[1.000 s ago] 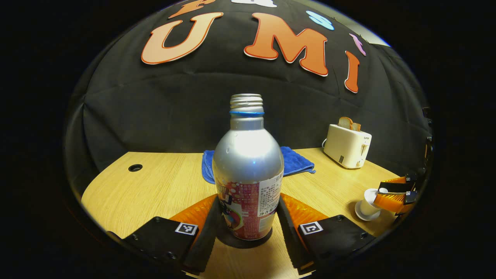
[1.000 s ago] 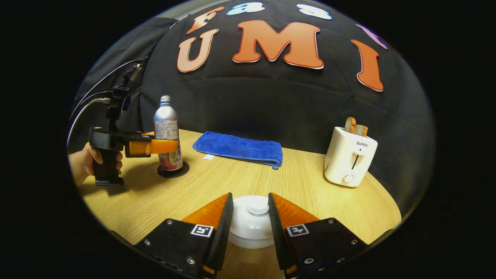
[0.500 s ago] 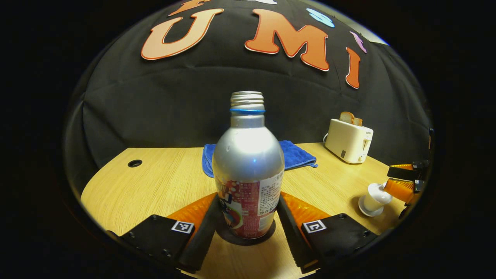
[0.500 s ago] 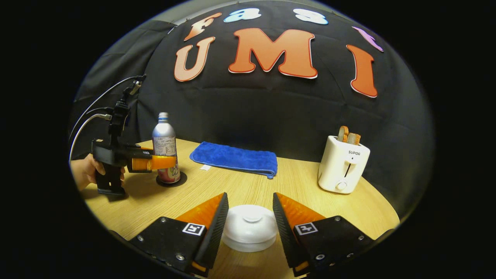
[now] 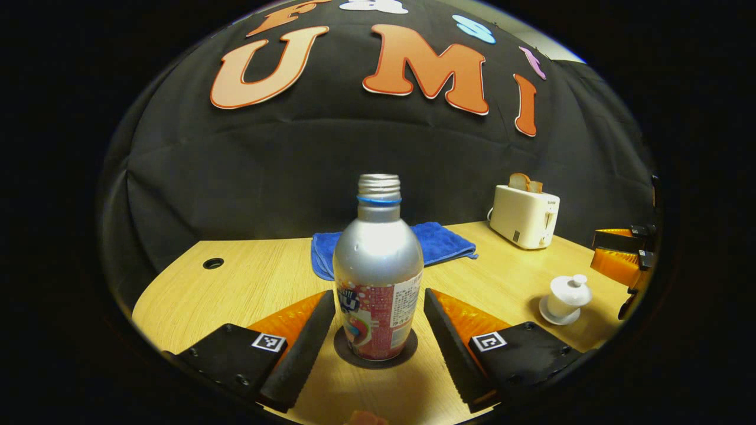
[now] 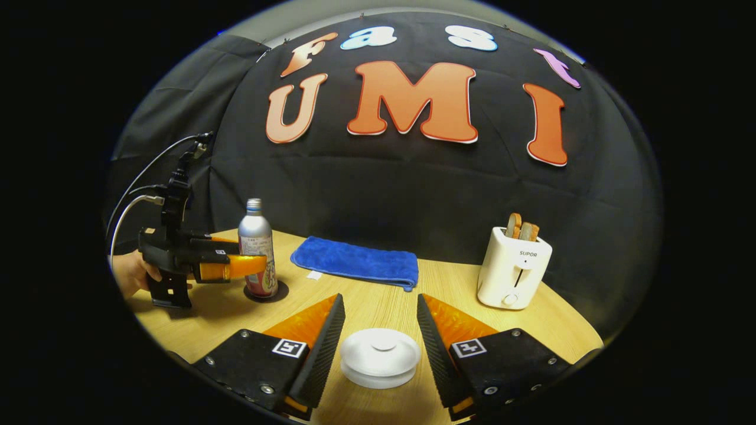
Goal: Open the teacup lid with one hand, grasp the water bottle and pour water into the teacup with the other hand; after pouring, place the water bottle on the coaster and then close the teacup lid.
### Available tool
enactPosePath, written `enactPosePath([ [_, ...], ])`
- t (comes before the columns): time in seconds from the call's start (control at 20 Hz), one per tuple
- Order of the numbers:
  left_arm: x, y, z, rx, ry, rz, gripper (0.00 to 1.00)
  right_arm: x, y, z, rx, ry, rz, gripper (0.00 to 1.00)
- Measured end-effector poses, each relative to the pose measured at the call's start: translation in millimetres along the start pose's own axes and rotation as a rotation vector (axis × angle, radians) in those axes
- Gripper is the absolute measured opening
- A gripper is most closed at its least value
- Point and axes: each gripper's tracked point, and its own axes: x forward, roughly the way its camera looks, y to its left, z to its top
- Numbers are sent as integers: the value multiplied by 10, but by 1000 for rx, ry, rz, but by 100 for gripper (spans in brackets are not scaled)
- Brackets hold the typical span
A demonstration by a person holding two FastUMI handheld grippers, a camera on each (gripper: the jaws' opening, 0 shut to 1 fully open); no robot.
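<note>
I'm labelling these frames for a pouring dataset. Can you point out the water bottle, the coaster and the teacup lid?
water bottle (image 5: 378, 260): left gripper view, on its silver shoulder.
coaster (image 5: 407, 348): left gripper view, on the dark rim showing under the bottle.
teacup lid (image 6: 381, 349): right gripper view, on its white top beside the knob.

In the left gripper view we see the water bottle (image 5: 378, 277) upright at the centre of the frame: silver body, red printed label, blue ring under a threaded, uncapped neck. It stands on a dark round coaster (image 5: 375, 356) at lower centre. At the right of that frame the white teacup (image 5: 567, 295) sits on a white saucer, its knobbed lid (image 5: 571, 285) closed on top. In the right gripper view we see the lid at lower centre.
</note>
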Motion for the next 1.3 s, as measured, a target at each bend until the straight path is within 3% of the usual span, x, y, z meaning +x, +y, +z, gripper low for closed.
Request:
enactPosePath([
  [0.25,-528,63,108,-42,-55,37,99,-147,100,353,4,-93,-14,75],
  [0.5,-1195,237,572,-30,-223,181,98,-351,210,661,43,-182,-44,74],
  [0.7,-1731,214,907,19,-340,250,98,-556,300,845,66,-221,-61,74],
  [0.95,-2165,65,973,9,-403,270,98,-808,459,895,35,-245,-57,74],
  [1.3,-2345,76,838,35,-402,309,98,-963,444,824,45,-242,-77,74],
])
